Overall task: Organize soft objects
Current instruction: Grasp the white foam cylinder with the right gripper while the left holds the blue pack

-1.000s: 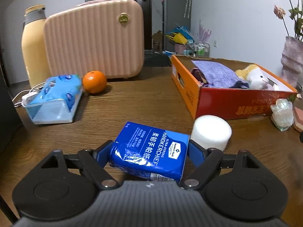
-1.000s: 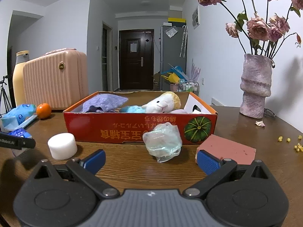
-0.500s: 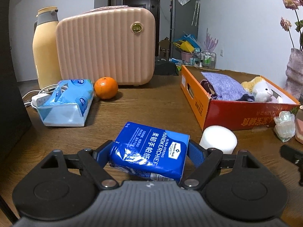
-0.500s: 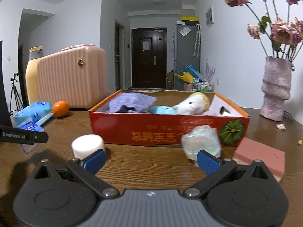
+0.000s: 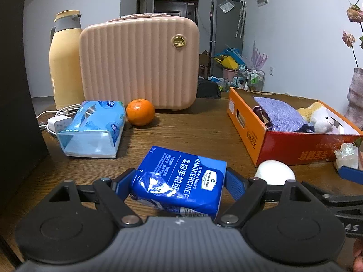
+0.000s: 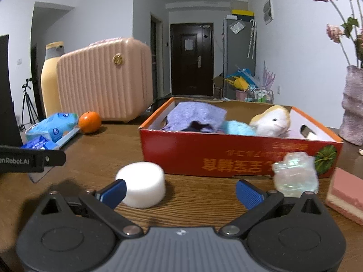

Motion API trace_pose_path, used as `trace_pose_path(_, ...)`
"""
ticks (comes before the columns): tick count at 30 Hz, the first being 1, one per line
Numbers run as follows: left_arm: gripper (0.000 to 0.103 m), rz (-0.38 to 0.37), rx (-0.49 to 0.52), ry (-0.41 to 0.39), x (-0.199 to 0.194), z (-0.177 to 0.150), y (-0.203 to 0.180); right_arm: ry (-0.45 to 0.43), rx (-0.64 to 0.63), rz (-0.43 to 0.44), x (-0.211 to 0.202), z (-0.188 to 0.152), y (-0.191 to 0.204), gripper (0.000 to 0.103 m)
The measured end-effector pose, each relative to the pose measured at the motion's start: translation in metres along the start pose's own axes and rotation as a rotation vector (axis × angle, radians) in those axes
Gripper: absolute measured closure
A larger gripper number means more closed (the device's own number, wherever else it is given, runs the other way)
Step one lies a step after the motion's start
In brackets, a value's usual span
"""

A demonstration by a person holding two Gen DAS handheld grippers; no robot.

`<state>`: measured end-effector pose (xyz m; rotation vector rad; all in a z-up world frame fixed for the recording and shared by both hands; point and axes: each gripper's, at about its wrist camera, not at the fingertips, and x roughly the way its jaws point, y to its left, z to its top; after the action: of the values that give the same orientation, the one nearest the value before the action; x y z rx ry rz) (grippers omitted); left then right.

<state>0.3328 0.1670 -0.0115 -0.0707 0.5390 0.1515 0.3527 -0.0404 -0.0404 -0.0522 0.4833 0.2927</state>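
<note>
- My bench (image 5: 186,133) is dark wood, grained.
- The handkerchief pack (image 5: 181,181) in my left tool (image 5: 181,184) wears glossy, crinkled plastic film.
- The box (image 6: 226,158) is printed cardboard.
- The suitcase (image 5: 138,65) is ribbed, smooth plastic.

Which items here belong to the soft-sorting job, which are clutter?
Job: handkerchief pack in left claw, white foam puck, crinkled plastic wad, pink sponge, orange box.
Clutter: orange, pink case, thermos, charger.

Table (image 5: 186,131): suitcase (image 5: 138,63) far left, flask (image 5: 65,61) left of it. Orange (image 5: 140,112) and tissue pack (image 5: 93,129) lie before the suitcase. Box (image 6: 238,156) right, holding cloth (image 6: 192,115) and plush toy (image 6: 272,120). Foam cylinder (image 6: 143,183) near the box's left corner.
</note>
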Motion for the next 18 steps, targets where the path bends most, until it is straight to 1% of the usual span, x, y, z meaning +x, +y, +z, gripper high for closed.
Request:
trace_pose_path(7, 0.020, 0.012, -0.017, -0.008, 0.000, 0.003, 0.007, 0.045, -0.001, 0.022, 0.019, 0.005, 0.019, 0.000)
trace_pose_path(13, 0.020, 0.020, -0.020, -0.008, 0.002, 0.003, 0.009, 0.092, 0.024, 0.037, 0.037, 0.008, 0.025, 0.002)
trace_pose_path(18, 0.020, 0.024, -0.016, -0.008, 0.003, 0.002, 0.008, 0.135, 0.026, 0.047, 0.050, 0.011, 0.030, 0.010)
